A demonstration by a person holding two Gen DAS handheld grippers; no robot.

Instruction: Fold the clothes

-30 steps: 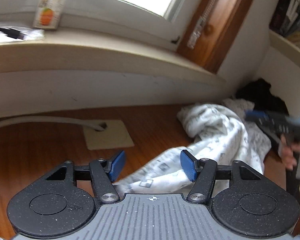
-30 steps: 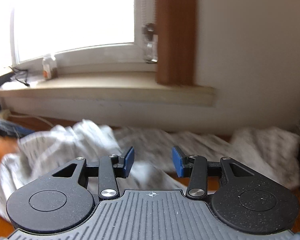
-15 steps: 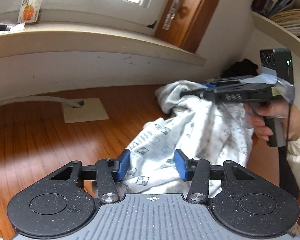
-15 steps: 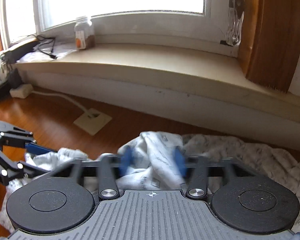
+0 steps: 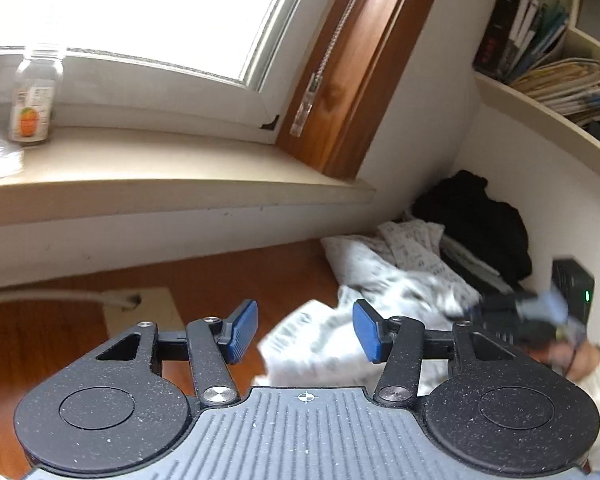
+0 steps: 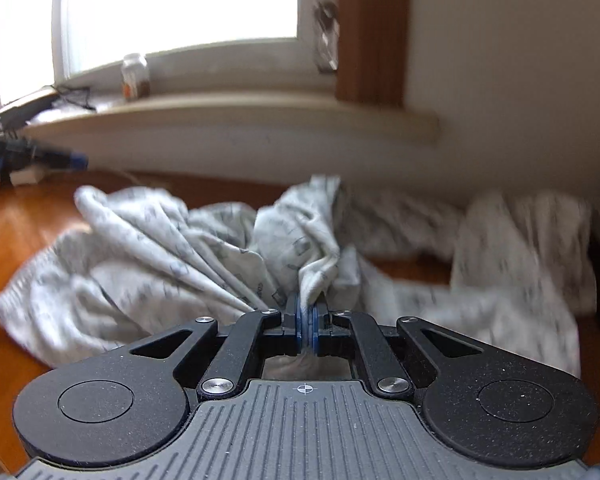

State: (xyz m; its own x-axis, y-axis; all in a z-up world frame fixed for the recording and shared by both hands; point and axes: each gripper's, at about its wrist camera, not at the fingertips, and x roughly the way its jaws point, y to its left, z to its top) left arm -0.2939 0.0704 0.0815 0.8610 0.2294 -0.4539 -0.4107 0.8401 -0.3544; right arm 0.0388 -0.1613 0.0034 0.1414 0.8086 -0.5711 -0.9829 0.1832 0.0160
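The crumpled white printed cotton garment [image 6: 188, 248], soft, light and prone to sag, sprawls on the reddish wooden worktop [image 6: 24, 224], best taken by hem or corner; the right claw [image 6: 307, 322] pinches a bunched fold, the left claw [image 5: 305, 330] gapes wide above it.

Daylight is admitted through the overexposed window [image 5: 140, 12]; the garment [image 6: 520, 248] and background are smeared by motion blur, and edges are bent by fisheye distortion.

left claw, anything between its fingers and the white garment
Nothing: the open left claw hangs above the white garment, only air and bare wooden floor, left wrist view.
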